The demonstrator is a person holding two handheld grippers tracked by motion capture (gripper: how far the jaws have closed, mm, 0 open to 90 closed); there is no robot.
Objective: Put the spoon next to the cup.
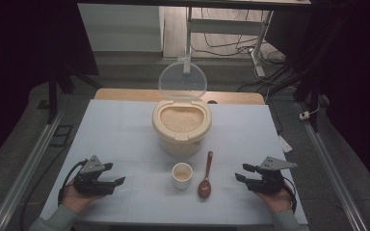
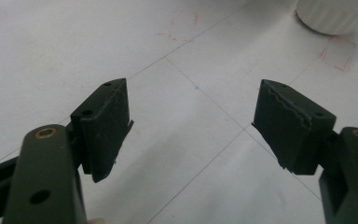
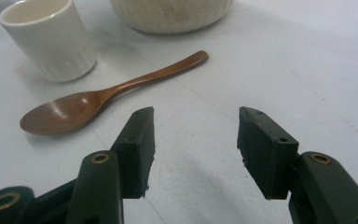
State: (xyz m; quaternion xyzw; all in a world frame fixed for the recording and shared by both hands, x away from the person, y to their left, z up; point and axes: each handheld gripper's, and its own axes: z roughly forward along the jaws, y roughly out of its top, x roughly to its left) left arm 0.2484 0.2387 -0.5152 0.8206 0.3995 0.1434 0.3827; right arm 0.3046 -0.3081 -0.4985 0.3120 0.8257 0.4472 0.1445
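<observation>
A cream rice bin (image 1: 181,126) full of rice stands mid-table with its clear lid (image 1: 182,79) raised. In front of it sit a small white cup (image 1: 182,174) and a brown wooden spoon (image 1: 205,175), bowl toward me. My left gripper (image 1: 114,174) rests open at the front left, nothing between its jaws (image 2: 191,123); the cup's base (image 2: 335,14) lies ahead of it. My right gripper (image 1: 242,173) is open at the front right, a little right of the spoon (image 3: 102,95), with the cup (image 3: 49,37) and bin (image 3: 170,14) beyond it.
A white mat (image 1: 125,130) covers the wooden table (image 1: 125,94). Metal rails (image 1: 33,159) run along both sides. Desk legs and cables (image 1: 241,45) lie on the floor behind the table.
</observation>
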